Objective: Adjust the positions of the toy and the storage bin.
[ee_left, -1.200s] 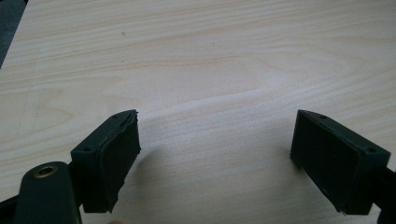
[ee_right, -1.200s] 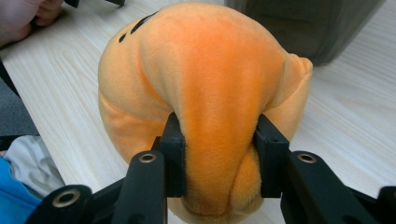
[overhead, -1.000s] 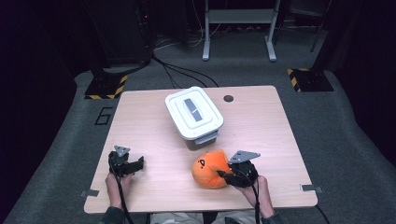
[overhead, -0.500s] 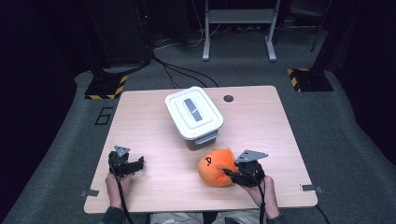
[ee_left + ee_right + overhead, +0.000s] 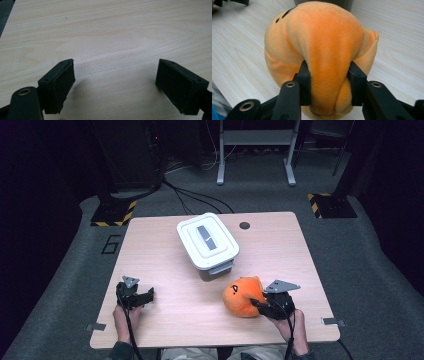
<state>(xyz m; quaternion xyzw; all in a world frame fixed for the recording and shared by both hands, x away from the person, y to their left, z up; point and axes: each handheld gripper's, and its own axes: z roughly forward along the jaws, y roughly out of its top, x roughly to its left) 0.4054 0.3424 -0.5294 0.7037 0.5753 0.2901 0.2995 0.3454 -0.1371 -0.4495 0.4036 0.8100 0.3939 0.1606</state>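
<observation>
Lower right of the high view: the right gripper [image 5: 260, 304] has its jaws pinching the orange plush toy [image 5: 242, 296] on the surface [image 5: 165, 320]. The lidded white box [image 5: 207, 243] stays unopened; the left gripper [image 5: 145, 296] idles, jaws spread.

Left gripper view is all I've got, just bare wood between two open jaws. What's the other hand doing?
Observer: The right gripper is shut on an orange plush toy, its jaws pinching a fold of the fabric.
Operator: Is there anything else on the table?
Observer: A white lidded box sits near the middle of the table, just beyond the toy.
Operator: Is the box open?
Observer: No, its lid is on, with a grey handle strip on top.
Operator: Where's my gripper relative to the toy?
Observer: The left gripper is near the front left of the table, well apart from it.
</observation>
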